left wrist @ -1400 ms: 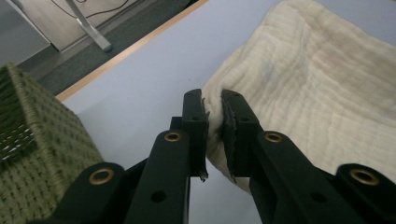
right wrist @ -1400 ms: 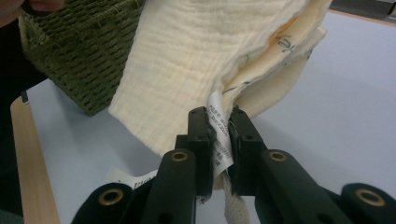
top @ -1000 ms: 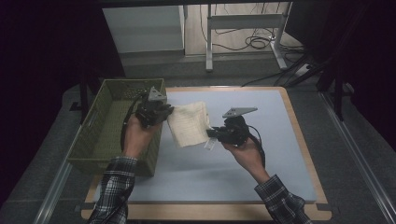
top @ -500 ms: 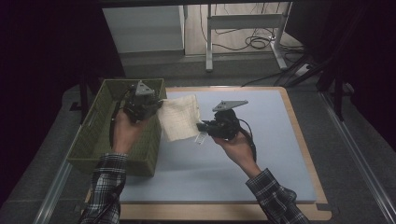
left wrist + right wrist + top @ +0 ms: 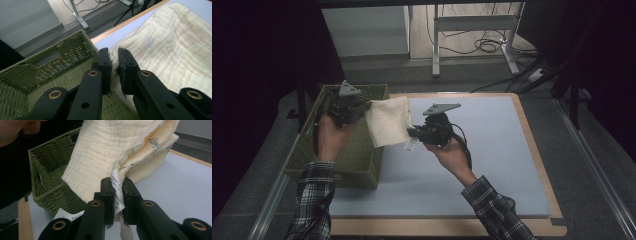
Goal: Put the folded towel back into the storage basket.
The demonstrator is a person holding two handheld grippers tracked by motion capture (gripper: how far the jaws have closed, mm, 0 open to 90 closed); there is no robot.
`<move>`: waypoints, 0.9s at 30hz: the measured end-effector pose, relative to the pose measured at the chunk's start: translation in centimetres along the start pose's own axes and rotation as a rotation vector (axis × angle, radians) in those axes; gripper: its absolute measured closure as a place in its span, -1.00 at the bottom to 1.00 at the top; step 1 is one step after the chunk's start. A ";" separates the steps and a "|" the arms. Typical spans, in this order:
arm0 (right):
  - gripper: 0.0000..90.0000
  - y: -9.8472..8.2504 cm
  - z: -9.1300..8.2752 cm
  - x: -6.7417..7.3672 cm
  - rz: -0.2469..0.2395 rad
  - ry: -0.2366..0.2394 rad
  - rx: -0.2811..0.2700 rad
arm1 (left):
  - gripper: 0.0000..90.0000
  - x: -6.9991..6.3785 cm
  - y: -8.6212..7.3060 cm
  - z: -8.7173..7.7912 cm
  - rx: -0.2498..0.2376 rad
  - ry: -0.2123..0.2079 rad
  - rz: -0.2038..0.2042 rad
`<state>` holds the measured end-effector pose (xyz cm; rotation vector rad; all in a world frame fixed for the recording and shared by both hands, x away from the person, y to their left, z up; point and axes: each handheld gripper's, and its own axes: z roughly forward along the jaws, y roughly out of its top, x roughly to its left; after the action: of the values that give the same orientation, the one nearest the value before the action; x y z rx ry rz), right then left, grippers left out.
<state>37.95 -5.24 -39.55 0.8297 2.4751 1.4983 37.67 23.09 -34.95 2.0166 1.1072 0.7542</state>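
Observation:
A folded cream muslin cloth hangs in the air between my two grippers, over the right rim of a green woven basket. My left gripper is shut on the cloth's left corner above the basket. The left gripper view has the cloth pinched between the left gripper and the basket below. My right gripper is shut on the cloth's lower right corner. In the right gripper view the right gripper clamps the cloth and its white care label beside the basket.
A blue mat covers the wooden-edged table, bare to the right of my hands. Behind the table stand a grey cabinet and a metal desk frame with cables on the floor.
Both hands have carried the cloth leftward and upward, from above the mat's middle to above the basket's right rim. Both grips have held.

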 end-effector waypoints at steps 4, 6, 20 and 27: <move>0.80 0.4 1.1 0.8 0.002 0.002 -0.007 | 0.80 0.9 -0.3 -0.8 -0.005 0.018 -0.015; 0.80 0.6 1.8 1.3 0.000 0.006 -0.004 | 0.80 1.4 -0.6 -1.3 -0.003 0.028 -0.022; 0.80 1.8 6.1 5.1 -0.046 0.041 0.014 | 0.80 4.5 -3.7 -3.4 0.024 0.082 -0.064; 0.79 1.8 8.4 7.0 -0.066 0.048 0.042 | 0.80 5.8 -5.5 -4.0 0.040 0.096 -0.084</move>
<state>35.98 5.60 -41.06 0.7199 2.5500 1.4664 34.79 31.43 -36.11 1.9716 1.2631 0.7982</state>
